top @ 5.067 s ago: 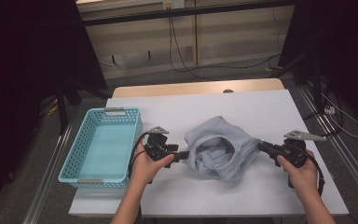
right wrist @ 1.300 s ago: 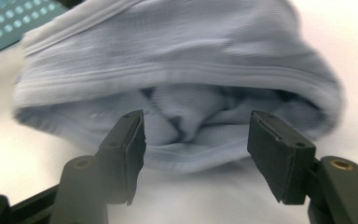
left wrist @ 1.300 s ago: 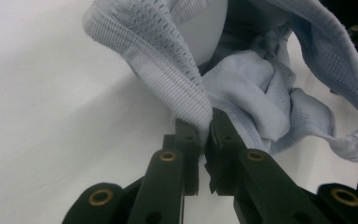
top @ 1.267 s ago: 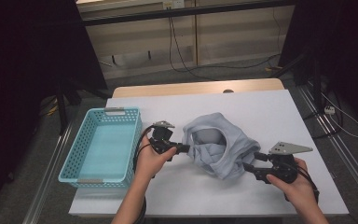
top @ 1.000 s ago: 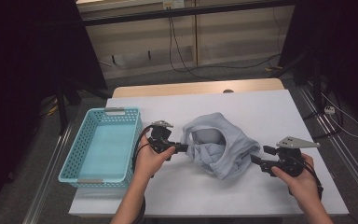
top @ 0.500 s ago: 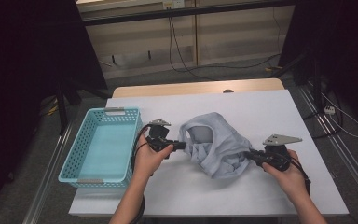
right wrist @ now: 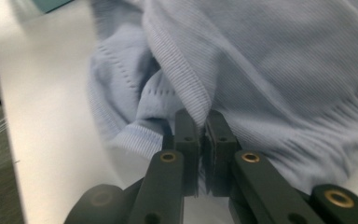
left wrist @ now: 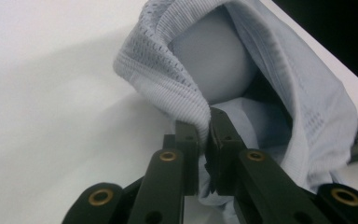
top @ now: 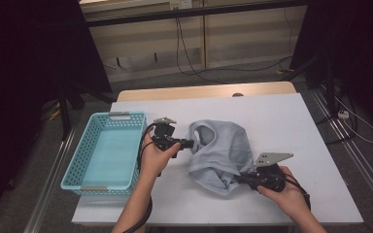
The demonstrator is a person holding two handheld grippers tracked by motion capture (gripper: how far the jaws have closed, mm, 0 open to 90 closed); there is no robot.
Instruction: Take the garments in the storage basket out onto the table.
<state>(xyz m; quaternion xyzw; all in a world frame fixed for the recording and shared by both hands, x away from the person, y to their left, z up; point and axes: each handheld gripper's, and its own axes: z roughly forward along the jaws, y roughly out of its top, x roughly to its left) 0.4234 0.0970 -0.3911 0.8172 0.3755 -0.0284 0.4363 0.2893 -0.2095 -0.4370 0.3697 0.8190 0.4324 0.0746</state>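
No legible text, label, brand, number or sign in any view. Garment, basket, table surface and gripper bodies carry no readable markings at this resolution.

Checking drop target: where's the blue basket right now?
In the high view the blue basket sits at the table's left edge, just left of the left gripper, which is pinching the pale garment.

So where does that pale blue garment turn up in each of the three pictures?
High view: the pale blue garment lies crumpled mid-table, right of the blue basket.
Left gripper view: it fills the upper right, its ribbed edge pinched in the left tool.
Right gripper view: it covers most of the frame, a fold pinched in the right tool.
Shared landmark: the white tabletop.
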